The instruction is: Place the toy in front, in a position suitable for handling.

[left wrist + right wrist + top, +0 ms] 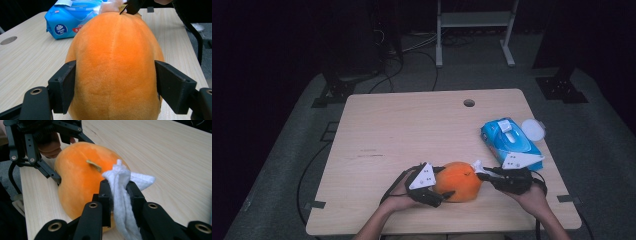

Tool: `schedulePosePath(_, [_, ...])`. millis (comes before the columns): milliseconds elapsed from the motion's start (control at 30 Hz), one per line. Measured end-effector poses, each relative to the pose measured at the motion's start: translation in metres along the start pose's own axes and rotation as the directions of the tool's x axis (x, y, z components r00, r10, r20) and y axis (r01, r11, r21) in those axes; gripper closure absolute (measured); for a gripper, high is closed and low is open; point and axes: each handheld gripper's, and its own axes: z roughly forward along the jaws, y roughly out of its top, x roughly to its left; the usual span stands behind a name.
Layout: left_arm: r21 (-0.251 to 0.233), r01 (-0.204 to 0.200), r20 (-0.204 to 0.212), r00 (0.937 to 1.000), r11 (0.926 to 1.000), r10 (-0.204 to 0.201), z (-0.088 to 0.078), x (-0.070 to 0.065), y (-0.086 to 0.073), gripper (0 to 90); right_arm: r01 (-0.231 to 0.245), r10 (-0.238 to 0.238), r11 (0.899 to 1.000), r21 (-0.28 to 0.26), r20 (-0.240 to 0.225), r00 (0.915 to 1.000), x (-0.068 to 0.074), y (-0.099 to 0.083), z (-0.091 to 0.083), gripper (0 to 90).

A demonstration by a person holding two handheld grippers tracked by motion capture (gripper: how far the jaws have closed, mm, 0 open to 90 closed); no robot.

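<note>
We count one orange plush pumpkin (458,181) near the table's (412,130) front edge, clamped by our left gripper (443,196), one white wipe (122,195) pinched in our right gripper (119,195) — one blue wipes pack (511,141) behind.

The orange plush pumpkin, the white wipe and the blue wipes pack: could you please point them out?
orange plush pumpkin (113,62), left gripper view, fuzzy body.
white wipe (121,190), right gripper view, pinched fold.
blue wipes pack (507,137), high view, top face.

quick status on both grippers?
Left gripper: shut on the orange plush.
Right gripper: shut on a white wipe, at the plush.
</note>
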Motion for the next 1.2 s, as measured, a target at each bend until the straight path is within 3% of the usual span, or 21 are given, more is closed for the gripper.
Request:
schedulePosePath(133, [0.012, -0.017, -0.007, 0.9998, 0.9998, 0.017, 0.001, -0.003, 0.001, 21.9, 0.018, -0.018, 1.000, 0.011, -0.005, 0.9998, 0.007, 0.003, -0.003, 76.8])
schedulePosePath(233, [0.014, -0.008, -0.007, 0.9999, 0.9999, 0.008, 0.001, -0.003, 0.001, 21.6, 0.075, -0.075, 0.997, -0.002, -0.026, 0.9968, 0.021, 0.011, 0.003, 76.8])
schedulePosePath(300, [0.020, 0.000, -0.008, 1.0000, 0.9998, 0.000, 0.000, -0.002, 0.000, 21.6, 0.083, -0.083, 0.997, -0.012, -0.054, 0.9951, 0.026, 0.014, 0.005, 76.8])
schedulePosePath(367, [0.022, 0.007, -0.005, 1.0000, 0.9997, -0.006, 0.000, -0.001, 0.000, 21.7, 0.106, -0.106, 0.994, -0.003, -0.040, 0.9935, 0.029, 0.015, 0.007, 76.8])
schedulePosePath(467, [0.032, 0.029, -0.001, 0.9996, 0.9991, -0.029, -0.001, 0.001, 0.001, 21.8, 0.090, -0.090, 0.996, 0.002, -0.012, 0.9958, 0.022, 0.013, 0.004, 77.0])
schedulePosePath(567, [0.047, 0.048, 0.017, 0.9987, 0.9978, -0.048, -0.001, 0.003, 0.005, 20.8, 0.021, -0.021, 1.000, 0.000, -0.002, 0.9998, 0.009, 0.006, -0.001, 77.2])
schedulePosePath(633, [0.073, 0.088, 0.022, 0.9957, 0.9935, -0.089, -0.001, 0.005, 0.011, 15.5, 0.015, -0.015, 1.000, 0.007, -0.022, 0.9997, 0.010, 0.003, 0.001, 77.1])
schedulePosePath(667, [0.088, 0.135, 0.032, 0.9899, 0.9869, -0.138, -0.002, 0.007, 0.015, 12.5, 0.018, -0.018, 1.000, 0.007, -0.026, 0.9995, 0.011, 0.003, 0.001, 77.2])
schedulePosePath(700, [0.087, 0.193, 0.045, 0.9793, 0.9774, -0.197, -0.002, 0.010, 0.018, 9.4, 0.020, -0.020, 1.000, 0.007, -0.036, 0.9992, 0.013, 0.004, 0.002, 77.1])
schedulePosePath(733, [0.093, 0.216, 0.049, 0.9741, 0.9721, -0.221, -0.002, 0.012, 0.018, 7.4, 0.026, -0.025, 1.000, 0.009, -0.052, 0.9983, 0.016, 0.004, 0.004, 77.1])
schedulePosePath(867, [0.110, 0.168, 0.033, 0.9845, 0.9797, -0.172, 0.004, 0.009, 0.010, 8.6, 0.054, -0.053, 0.998, 0.011, -0.073, 0.9959, 0.023, 0.007, 0.007, 77.1])
schedulePosePath(933, [0.101, 0.156, 0.021, 0.9871, 0.9826, -0.158, 0.004, 0.008, 0.008, 15.4, 0.061, -0.060, 0.998, 0.016, -0.065, 0.9961, 0.023, 0.008, 0.007, 77.1])
schedulePosePath(1000, [0.109, 0.109, -0.008, 0.9940, 0.9881, -0.109, 0.003, 0.006, 0.010, 24.1, 0.059, -0.058, 0.998, 0.012, -0.061, 0.9964, 0.022, 0.008, 0.007, 77.1])
schedulePosePath(1067, [0.092, 0.063, -0.050, 0.9970, 0.9937, -0.059, 0.004, 0.001, 0.013, 29.9, 0.059, -0.058, 0.998, 0.006, -0.048, 0.9972, 0.021, 0.010, 0.006, 77.2])
schedulePosePath(1167, [0.036, 0.004, -0.105, 0.9945, 0.9993, -0.001, 0.004, -0.002, 0.017, 34.6, 0.066, -0.066, 0.998, -0.006, -0.023, 0.9975, 0.021, 0.012, 0.004, 77.2])
schedulePosePath(1200, [0.025, -0.058, -0.160, 0.9852, 0.9980, 0.061, 0.005, -0.003, 0.018, 35.2, 0.067, -0.067, 0.998, -0.014, -0.014, 0.9976, 0.020, 0.013, 0.003, 77.2])
